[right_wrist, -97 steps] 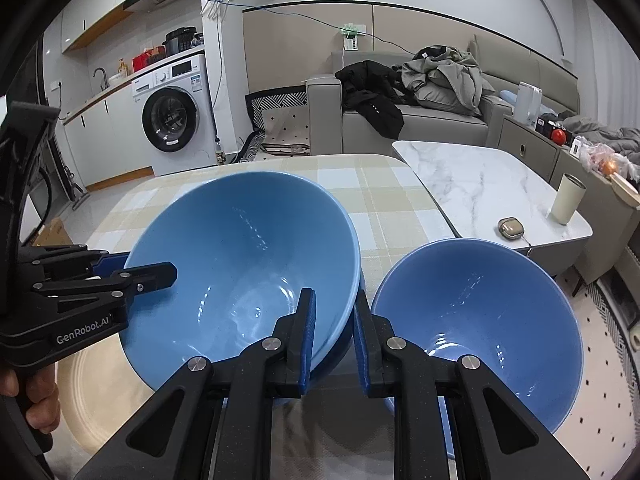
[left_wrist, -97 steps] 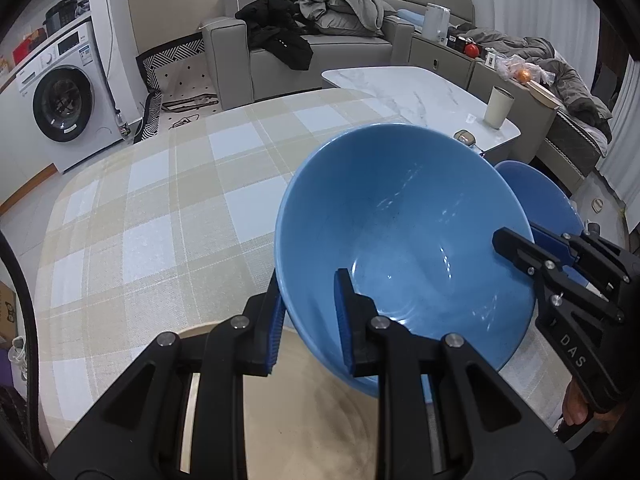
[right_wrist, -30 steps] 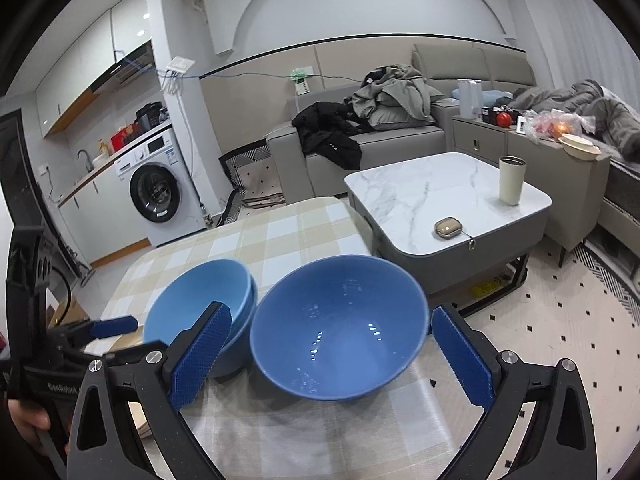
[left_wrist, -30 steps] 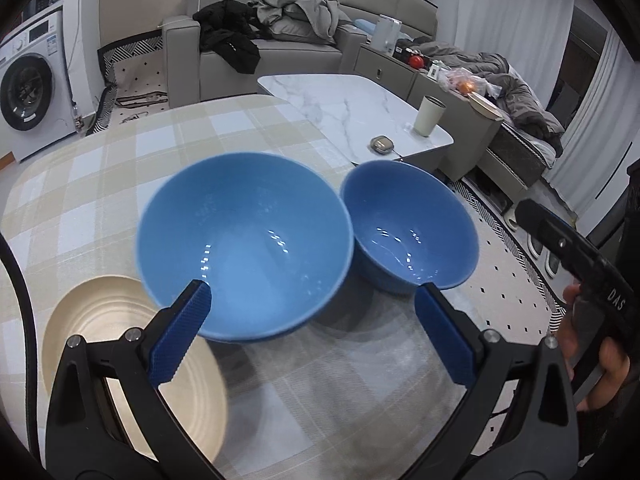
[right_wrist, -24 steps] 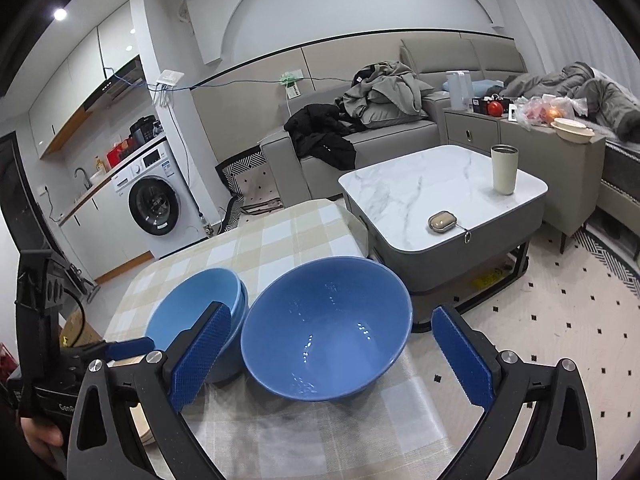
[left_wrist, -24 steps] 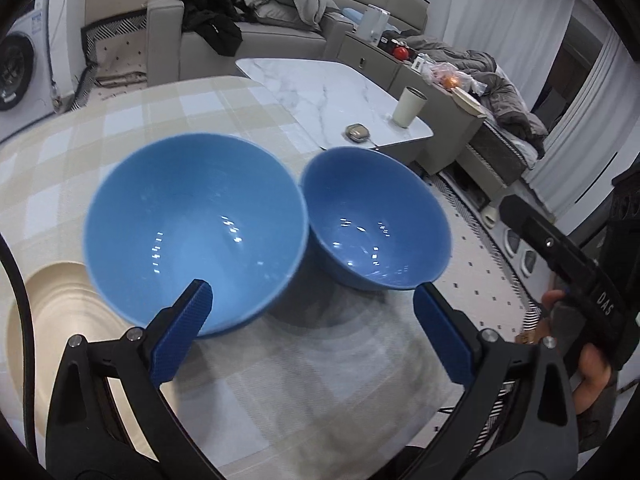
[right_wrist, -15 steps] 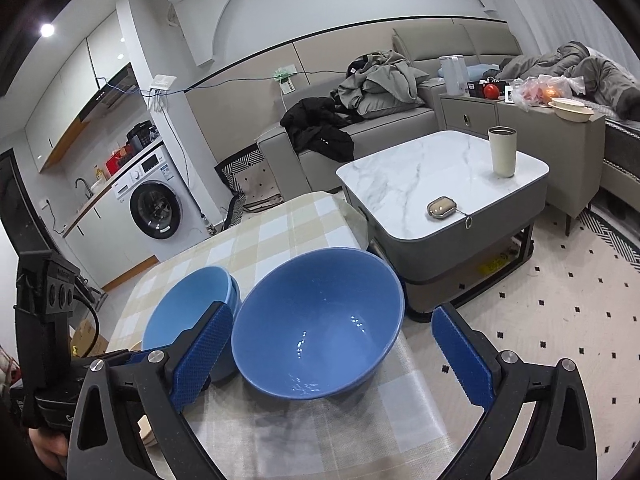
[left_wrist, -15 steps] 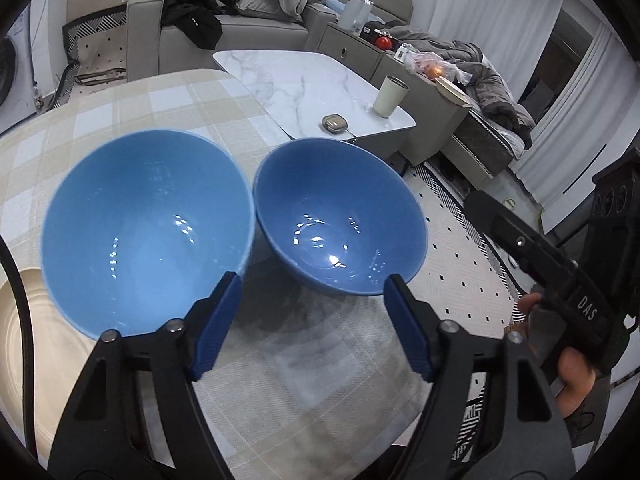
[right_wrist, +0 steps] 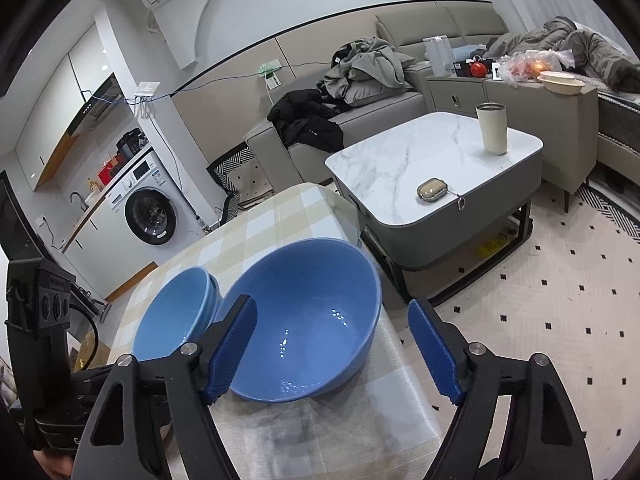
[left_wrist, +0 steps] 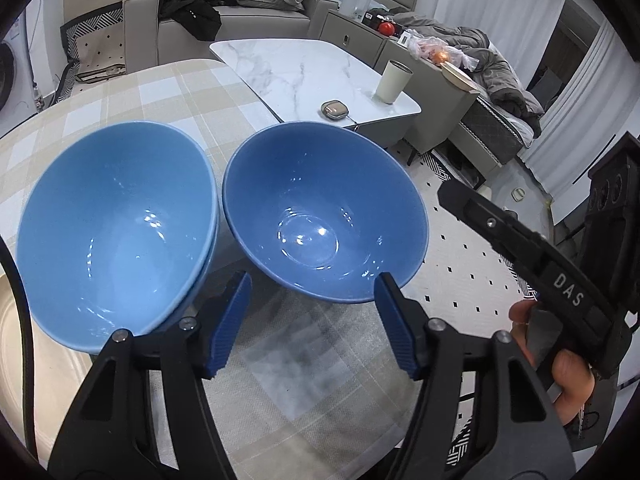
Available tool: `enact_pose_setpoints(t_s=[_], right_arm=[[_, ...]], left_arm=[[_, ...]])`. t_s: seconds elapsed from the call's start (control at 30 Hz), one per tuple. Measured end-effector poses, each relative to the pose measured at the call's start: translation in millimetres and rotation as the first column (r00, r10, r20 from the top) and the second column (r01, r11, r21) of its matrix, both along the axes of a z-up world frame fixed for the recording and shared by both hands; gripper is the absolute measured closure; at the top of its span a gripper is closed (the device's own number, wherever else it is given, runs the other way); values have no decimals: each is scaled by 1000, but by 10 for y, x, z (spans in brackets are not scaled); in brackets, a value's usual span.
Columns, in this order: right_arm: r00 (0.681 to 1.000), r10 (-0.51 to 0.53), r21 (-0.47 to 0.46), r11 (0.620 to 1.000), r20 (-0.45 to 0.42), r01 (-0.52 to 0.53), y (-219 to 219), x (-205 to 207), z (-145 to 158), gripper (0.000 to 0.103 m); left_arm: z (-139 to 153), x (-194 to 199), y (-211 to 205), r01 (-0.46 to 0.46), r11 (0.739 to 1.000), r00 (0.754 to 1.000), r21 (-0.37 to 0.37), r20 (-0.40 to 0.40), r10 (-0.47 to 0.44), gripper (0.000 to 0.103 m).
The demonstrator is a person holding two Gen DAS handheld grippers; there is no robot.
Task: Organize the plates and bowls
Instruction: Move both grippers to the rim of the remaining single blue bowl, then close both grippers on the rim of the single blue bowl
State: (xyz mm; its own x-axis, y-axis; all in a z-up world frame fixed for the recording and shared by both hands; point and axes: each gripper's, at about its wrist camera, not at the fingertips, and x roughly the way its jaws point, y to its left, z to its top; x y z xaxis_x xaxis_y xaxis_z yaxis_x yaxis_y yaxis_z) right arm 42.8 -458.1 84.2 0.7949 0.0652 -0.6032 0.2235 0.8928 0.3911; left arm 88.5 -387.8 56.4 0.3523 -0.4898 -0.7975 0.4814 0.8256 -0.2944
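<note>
The deep blue ceramic bowl (left_wrist: 320,216) sits on the desk (left_wrist: 140,92) with the checked beige cloth, just beside two nested lighter blue bowls (left_wrist: 116,232). The left gripper (left_wrist: 312,324) hovers at its near rim, jaws just closing but gripping nothing. The right gripper (right_wrist: 340,352) straddles it, jaws narrowing, not touching.

- The bench (left_wrist: 132,92) has a checked cloth in tan and white.
- Two light blue bowls (left_wrist: 116,232) sit stacked on it.
- A darker blue bowl (left_wrist: 320,216) sits just beside them.
- A cream plate (left_wrist: 24,364) lies at the left edge.
</note>
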Motion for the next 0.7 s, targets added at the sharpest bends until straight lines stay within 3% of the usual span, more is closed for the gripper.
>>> enact_pose_setpoints(t_s=[0.3, 0.7], right_arm=[[999, 13, 30, 999, -49, -11, -46, 131, -260, 50], [997, 12, 16, 1000, -73, -11, 29, 242, -430, 73]], left_arm=[[-130, 102, -57, -13, 1000, 1000, 11, 6, 13, 41], [-225, 197, -104, -27, 999, 999, 26, 29, 26, 42]])
